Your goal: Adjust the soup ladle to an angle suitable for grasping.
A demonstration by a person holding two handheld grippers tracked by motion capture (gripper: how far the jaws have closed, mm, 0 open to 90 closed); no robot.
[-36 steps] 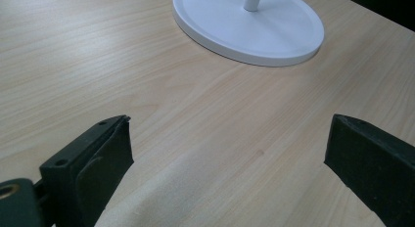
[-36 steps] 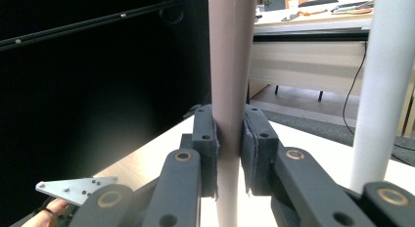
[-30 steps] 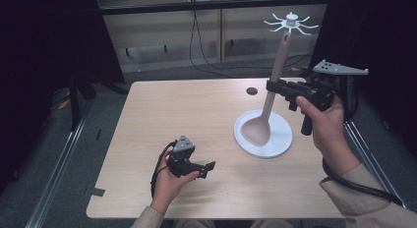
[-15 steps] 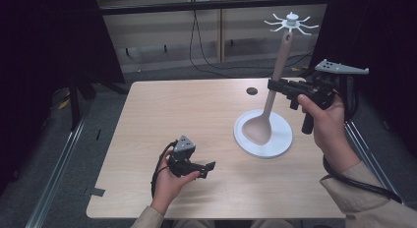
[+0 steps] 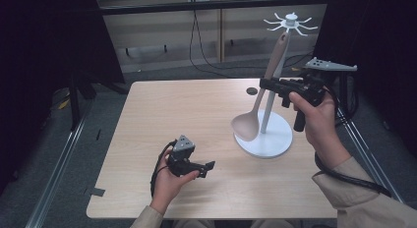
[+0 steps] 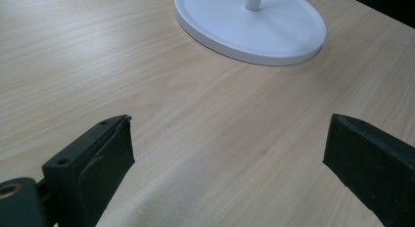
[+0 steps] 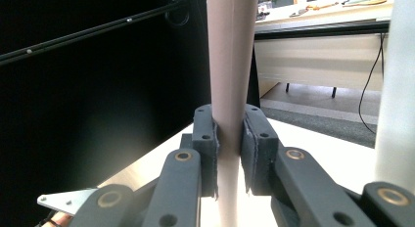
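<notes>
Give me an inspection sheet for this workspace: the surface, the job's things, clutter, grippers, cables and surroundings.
Surface: light wooden table, with a small dark round spot near its far edge.
Job's things: beige spoon held tilted, bowl low over the white stand's round base; the stand's hook ring at the top carries nothing.
Clutter: nothing seen.
Grippers: right gripper shut on the spoon's handle, beside the stand's pole; left gripper open, low over bare table, nothing between its jaws.
Cables: a black cable trails from the right gripper; more cables hang behind the table.
Surroundings: dark curtains on both sides, grey floor.
</notes>
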